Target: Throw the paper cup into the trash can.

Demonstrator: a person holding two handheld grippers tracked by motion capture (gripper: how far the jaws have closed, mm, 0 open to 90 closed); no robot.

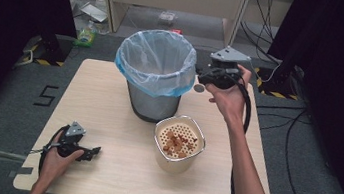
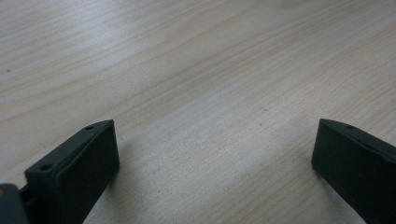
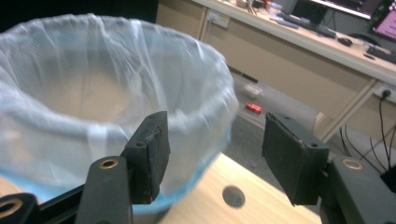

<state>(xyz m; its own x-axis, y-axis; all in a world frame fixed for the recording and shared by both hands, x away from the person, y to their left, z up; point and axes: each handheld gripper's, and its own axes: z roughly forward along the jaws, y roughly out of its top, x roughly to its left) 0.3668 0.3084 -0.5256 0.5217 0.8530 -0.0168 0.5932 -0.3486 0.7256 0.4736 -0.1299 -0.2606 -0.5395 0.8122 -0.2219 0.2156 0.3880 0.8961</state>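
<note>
A grey waste bin (image 1: 152, 99) lined with a pale blue plastic bag (image 3: 93, 84) stands at the table's far middle. In front of it sits a cream container (image 1: 176, 163) with a perforated insert holding brown scraps (image 1: 179, 142). My right gripper (image 1: 198, 72) is held up beside the bin's right rim, pointing at it. In the right gripper view it (image 3: 217, 130) is open with nothing between its jaws. My left gripper (image 1: 94, 152) rests low on the table at the near left. It (image 2: 215, 140) stands wide open over bare wood.
The light wooden table (image 1: 109, 99) has a round hole (image 1: 199, 88) right of the bin. Cables trail over the floor at the right. A shelf unit, a small red object (image 3: 253, 108) and clutter lie beyond the table's far edge.
</note>
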